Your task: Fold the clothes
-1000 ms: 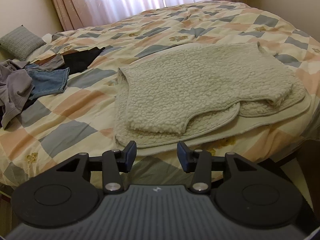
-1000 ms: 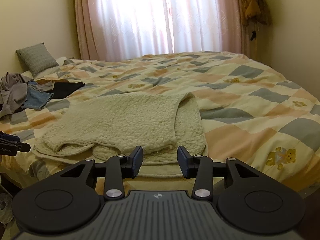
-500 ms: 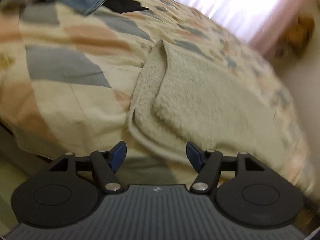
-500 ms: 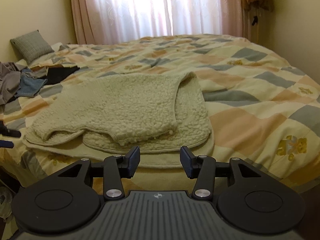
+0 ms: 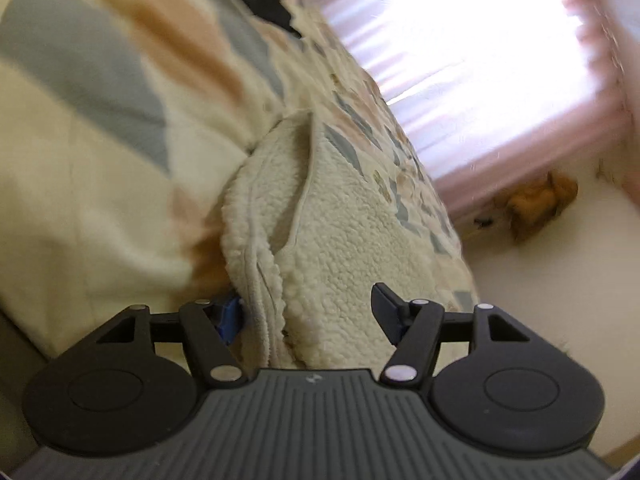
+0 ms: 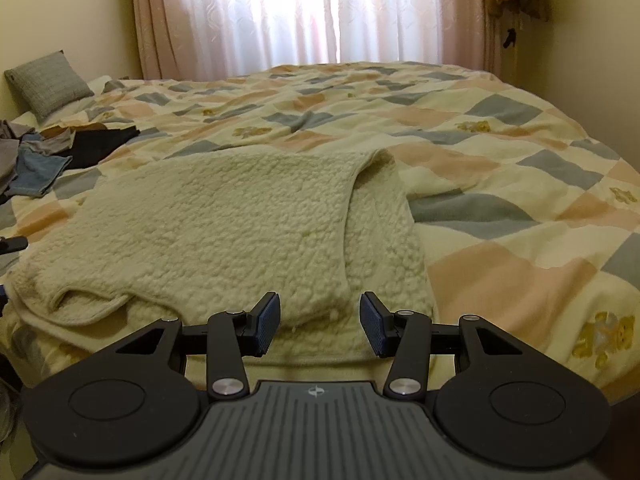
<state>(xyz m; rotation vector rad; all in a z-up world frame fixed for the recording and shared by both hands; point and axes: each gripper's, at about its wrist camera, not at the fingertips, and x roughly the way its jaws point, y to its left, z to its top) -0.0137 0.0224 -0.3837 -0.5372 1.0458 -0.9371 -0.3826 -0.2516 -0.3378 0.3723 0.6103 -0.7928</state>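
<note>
A cream fleece garment lies partly folded on the bed's near edge. In the left wrist view, which is tilted and blurred, my left gripper is open wide with the garment's left corner between its jaws; the fleece edge rests against the left fingertip. My right gripper is open and empty, just in front of the garment's near right corner, not touching it.
The checked quilt covers the bed. A heap of other clothes lies at the far left, a grey pillow behind it. Pink curtains hang at the window. The left gripper's tip shows at the left edge.
My left gripper has swung down and tilted, opened wider, and come onto the garment's left corner. My right gripper has moved closer to the near right corner and opened wider.
</note>
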